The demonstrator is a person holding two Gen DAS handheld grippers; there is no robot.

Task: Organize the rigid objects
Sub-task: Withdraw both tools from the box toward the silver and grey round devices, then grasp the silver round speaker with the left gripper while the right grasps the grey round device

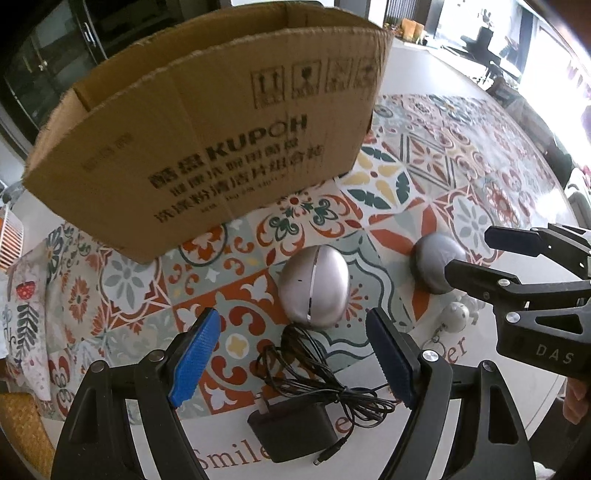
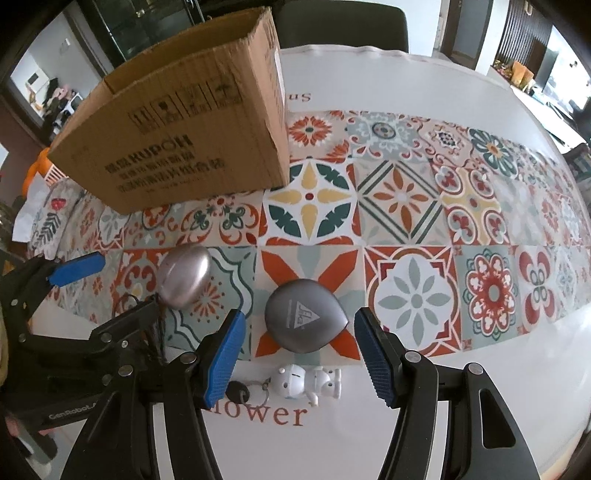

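Note:
A silver egg-shaped device [image 1: 314, 288] lies on the patterned tablecloth just ahead of my open left gripper [image 1: 295, 350]; it also shows in the right wrist view [image 2: 184, 276]. A black power adapter [image 1: 291, 430] with a tangled cord lies between the left fingers. A dark grey teardrop-shaped case [image 2: 304, 320] sits just ahead of my open right gripper [image 2: 299, 356]; it also shows in the left wrist view [image 1: 436, 263]. A white robot keychain [image 2: 303, 382] lies between the right fingers. An open cardboard box [image 1: 207, 147] stands behind, also in the right wrist view [image 2: 177, 129].
The tablecloth [image 2: 406, 206] covers a white round table, whose far edge curves behind the box. A dark chair back [image 2: 340, 26] stands beyond the table. Cloth and an orange item [image 1: 11, 236] lie at the far left.

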